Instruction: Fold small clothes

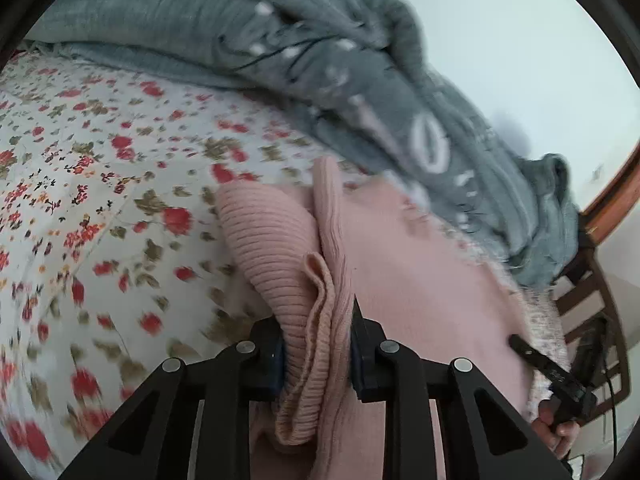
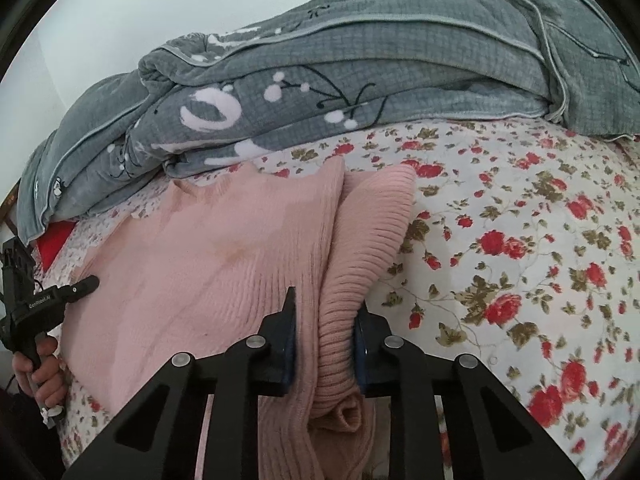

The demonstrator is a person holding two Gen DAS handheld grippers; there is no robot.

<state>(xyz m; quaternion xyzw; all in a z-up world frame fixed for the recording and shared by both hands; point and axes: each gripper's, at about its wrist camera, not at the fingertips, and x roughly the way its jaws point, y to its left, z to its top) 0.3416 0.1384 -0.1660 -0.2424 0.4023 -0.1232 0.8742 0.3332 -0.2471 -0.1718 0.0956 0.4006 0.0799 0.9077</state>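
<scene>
Pink sweater (image 2: 208,256) on floral sheet (image 2: 520,240) — both grippers clamped on it

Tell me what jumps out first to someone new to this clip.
The pink ribbed knit sweater lies on the red-flowered white bedsheet, its bunched fabric clamped in both the left gripper and the right gripper. Behind it, a grey quilted blanket with white flower print is heaped along the far side of the bed.

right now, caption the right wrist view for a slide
Right gripper pinching pink sweater on floral bedsheet.
</scene>
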